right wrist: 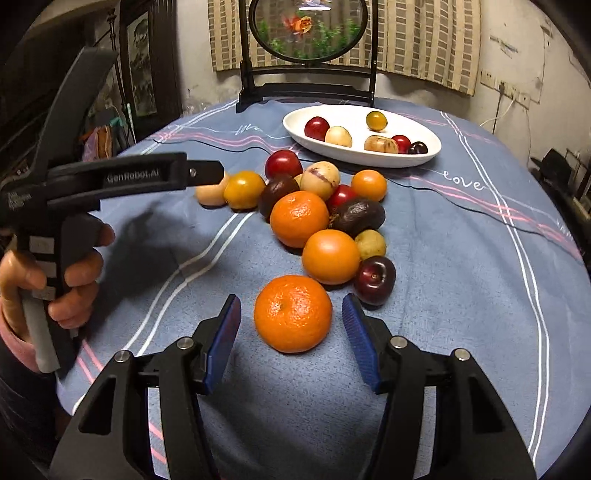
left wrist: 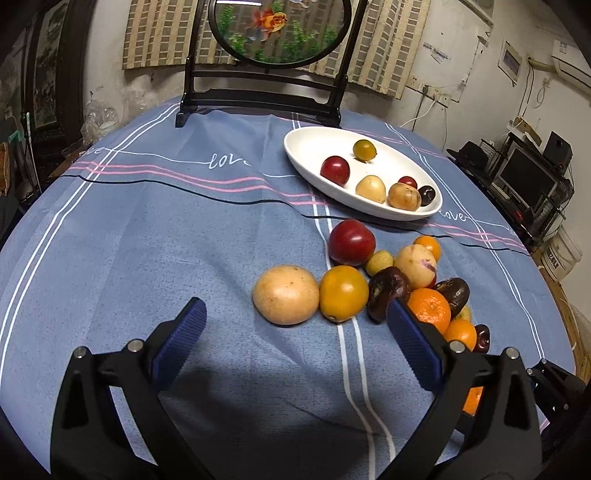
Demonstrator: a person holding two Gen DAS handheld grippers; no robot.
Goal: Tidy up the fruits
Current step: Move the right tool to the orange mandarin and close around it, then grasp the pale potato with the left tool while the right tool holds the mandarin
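Orange dimpled mandarin (right wrist: 293, 313) lay on blue striped cloth (right wrist: 443, 295) between the right gripper (right wrist: 291, 317) pads, jaws spread, untouched; loose fruit pile (right wrist: 321, 206) at twelve o'clock, white oval dish (right wrist: 424, 157) beyond; left gripper (left wrist: 295, 325) spread, empty.

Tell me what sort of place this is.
Probably a lived-in room of a home: a table under a blue "love" tablecloth, a round goldfish picture on a dark stand against the wall, and a computer monitor on a cluttered rack.
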